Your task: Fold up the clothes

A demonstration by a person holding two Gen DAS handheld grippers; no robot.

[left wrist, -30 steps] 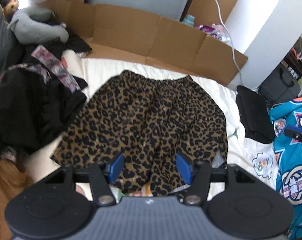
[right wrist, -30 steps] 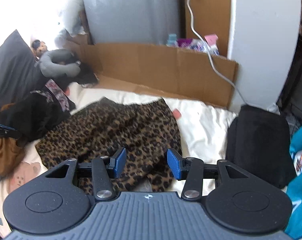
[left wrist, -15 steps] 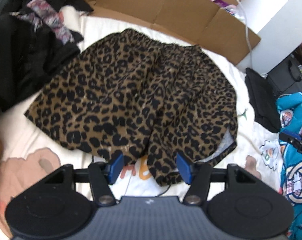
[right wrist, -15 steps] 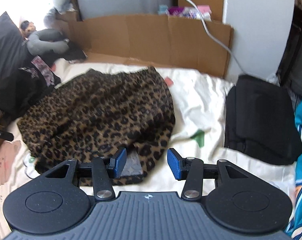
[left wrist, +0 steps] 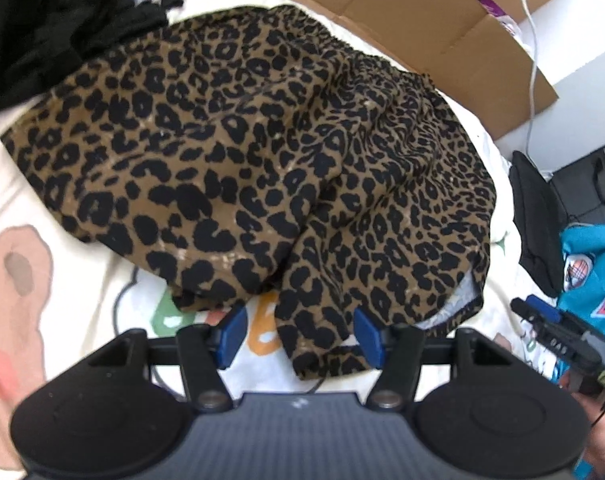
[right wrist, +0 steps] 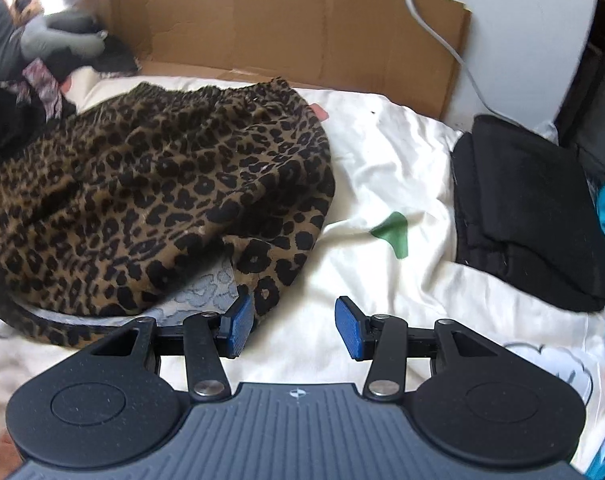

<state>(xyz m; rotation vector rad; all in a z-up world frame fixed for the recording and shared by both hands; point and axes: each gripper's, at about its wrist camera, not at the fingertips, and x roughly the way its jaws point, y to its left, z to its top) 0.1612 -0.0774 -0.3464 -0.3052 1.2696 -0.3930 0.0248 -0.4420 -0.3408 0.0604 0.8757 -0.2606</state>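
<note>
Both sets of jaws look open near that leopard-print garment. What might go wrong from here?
The left gripper straddles the leopard shorts where the hem is bunched, so it may pinch several layers and fold unevenly. The right gripper hangs over bare sheet beside the hem and could catch bedding instead. The pale lining already peeks out and might stay exposed.

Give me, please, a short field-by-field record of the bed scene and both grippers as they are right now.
garment: leopard-print shorts, spread flat on the white printed sheet
left gripper: open, at a hem
right gripper: open, beside the hem corner
folded item: black garment, right of the shorts
other clothes: black pile on the left; teal shirt on the right
backdrop: cardboard
</note>
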